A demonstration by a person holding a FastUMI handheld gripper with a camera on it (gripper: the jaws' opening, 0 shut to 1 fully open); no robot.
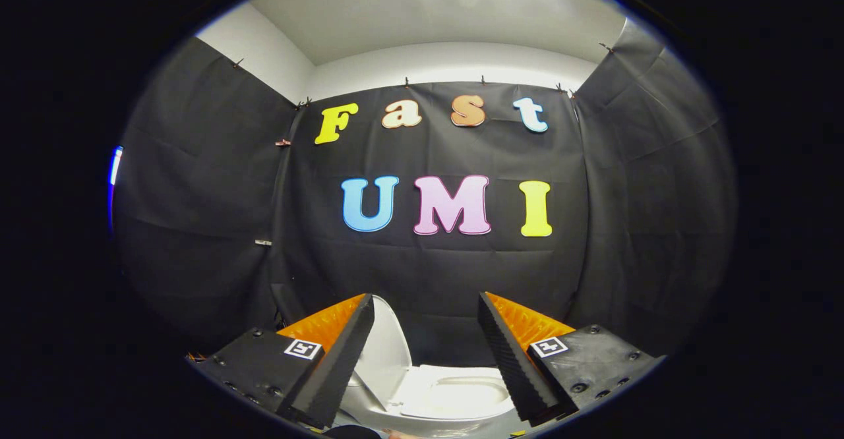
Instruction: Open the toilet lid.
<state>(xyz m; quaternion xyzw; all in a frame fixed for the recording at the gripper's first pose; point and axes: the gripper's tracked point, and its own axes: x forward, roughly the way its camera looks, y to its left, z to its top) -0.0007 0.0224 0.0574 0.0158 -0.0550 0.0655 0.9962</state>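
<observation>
The tool (425, 347) stood open, its two fingers (333, 373) spread well apart with nothing held between them and nothing pressed against either ridged inner face. Each finger carried a small square marker (302, 349) on its upper body, near where the finger widened toward the base.

Seen through the gap between the fingers, below and just ahead of them, was the toilet (448, 399). Its lid (388, 353) was already raised, standing up on edge and tilted a little, close beside the left finger and partly hidden behind that finger's tip. The lid appeared apart from the finger, though whether the two touched could not be told where the finger covered it. To the right of the lid, lower in the gap and nearer the right finger, lay the open seat with the pale bowl (471, 393) showing inside it. The right finger overlapped the far side of the seat.

Beyond the fingers rose the booth's black cloth wall (435, 274), creased and pinned along its top edge with small clips. Above the cloth a strip of pale wall and a white ceiling (428, 17) showed, with a bright light at the very top.
</observation>
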